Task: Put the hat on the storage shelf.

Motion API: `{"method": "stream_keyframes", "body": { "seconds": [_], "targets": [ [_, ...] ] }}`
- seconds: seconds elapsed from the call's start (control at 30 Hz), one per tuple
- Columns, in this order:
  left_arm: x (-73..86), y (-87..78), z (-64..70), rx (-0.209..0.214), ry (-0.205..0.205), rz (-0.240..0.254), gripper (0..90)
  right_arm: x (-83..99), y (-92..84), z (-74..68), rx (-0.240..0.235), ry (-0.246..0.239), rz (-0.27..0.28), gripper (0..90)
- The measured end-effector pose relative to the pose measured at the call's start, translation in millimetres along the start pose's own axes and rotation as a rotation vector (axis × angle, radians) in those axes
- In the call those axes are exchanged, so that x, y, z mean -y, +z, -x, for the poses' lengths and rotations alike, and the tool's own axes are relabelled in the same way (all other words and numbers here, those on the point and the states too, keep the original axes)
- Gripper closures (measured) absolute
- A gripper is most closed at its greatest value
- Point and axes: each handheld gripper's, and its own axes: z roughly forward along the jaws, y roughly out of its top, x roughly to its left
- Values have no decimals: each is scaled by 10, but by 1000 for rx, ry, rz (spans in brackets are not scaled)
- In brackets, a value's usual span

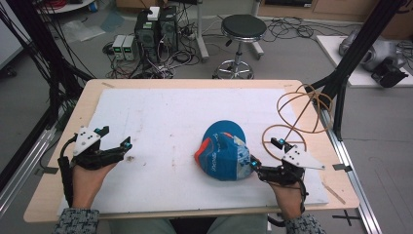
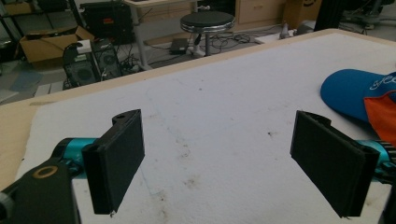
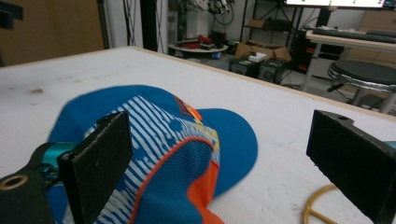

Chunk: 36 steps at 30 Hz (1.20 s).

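A blue baseball cap [image 1: 221, 151] with orange and white striped panels lies on the white cloth [image 1: 160, 112], right of centre. My right gripper [image 1: 254, 165] is open at the cap's right side, touching or nearly touching it. In the right gripper view the cap [image 3: 159, 135] sits low between the wide-apart jaws, and the left fingertip [image 3: 98, 168] is over its striped crown. My left gripper [image 1: 127, 148] rests open on the cloth at the left, far from the cap. Its view has bare stained cloth between the jaws, with the cap's brim [image 2: 350, 91] at the right edge.
A tan wire loop frame [image 1: 302, 112] stands on the table's right side, just behind my right hand; one ring of it [image 3: 322, 205] lies close to the right jaw. Beyond the far table edge stand a black stool [image 1: 242, 29] and computer cases [image 1: 156, 29].
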Motion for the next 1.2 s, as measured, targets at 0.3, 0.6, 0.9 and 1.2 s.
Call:
{"method": "stream_keyframes", "body": {
  "seconds": [0.3,0.6,0.9,1.2],
  "targets": [
    [5,1,-4,-9,0,-3,180,-67,133,-167,-99,-34,-2,152],
    [5,15,25,4,7,-4,180,-133,301,-300,-181,-35,-11,243],
    [15,34,41,10,13,-10,182,-146,421,-336,-194,-68,-49,359],
    [14,20,24,0,12,-9,183,-134,470,-329,-187,-76,-92,507]
  ]
}}
